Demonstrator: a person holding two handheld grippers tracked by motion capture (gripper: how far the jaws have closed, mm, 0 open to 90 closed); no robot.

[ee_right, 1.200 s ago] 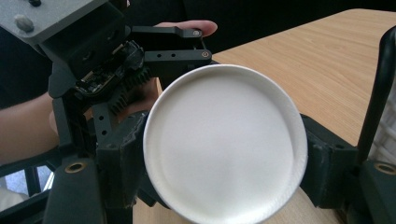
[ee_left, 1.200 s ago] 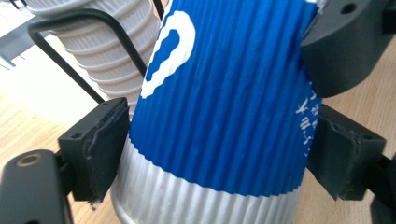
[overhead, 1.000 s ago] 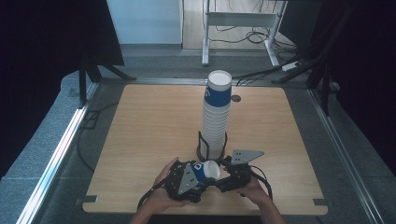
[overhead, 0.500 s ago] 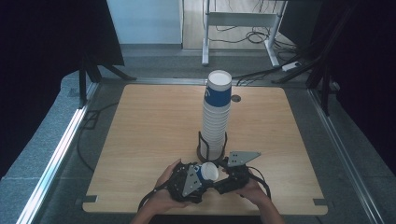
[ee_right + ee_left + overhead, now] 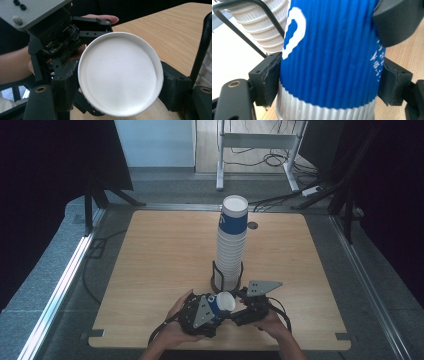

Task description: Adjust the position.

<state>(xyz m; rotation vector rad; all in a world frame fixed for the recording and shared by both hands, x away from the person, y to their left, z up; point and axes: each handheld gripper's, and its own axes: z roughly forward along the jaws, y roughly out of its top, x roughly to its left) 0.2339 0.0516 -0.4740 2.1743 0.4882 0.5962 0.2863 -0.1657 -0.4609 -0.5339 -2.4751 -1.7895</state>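
The table [image 5: 165, 250] is a pale wooden top. On its far half a tall stack [image 5: 231, 240] of ribbed paper cups stands upright in a black wire holder [image 5: 216, 279], the top cup blue with its white bottom facing up.

At the near edge both forearms come in low, the hands close together just in front of the holder. The left hand [image 5: 176, 324] wraps its gripper from the outside, and the right hand [image 5: 272, 322] cups its own from below, the grey plate on that gripper tilted up toward the stack.

The left gripper [image 5: 209, 309] lies nearly level, pointing right. Its jaws have just been opening a little, yet in the left gripper view both pads [image 5: 268, 77] press on the ribbed blue wall of a single cup [image 5: 332, 60], so it is clamped across its body.

The cup [image 5: 221, 303] lies on its side between the two grippers, white bottom toward the right one.

The right gripper [image 5: 239, 309] points left at it. In the right gripper view its jaws flank the round white bottom [image 5: 119, 73]; I cannot tell whether they touch.
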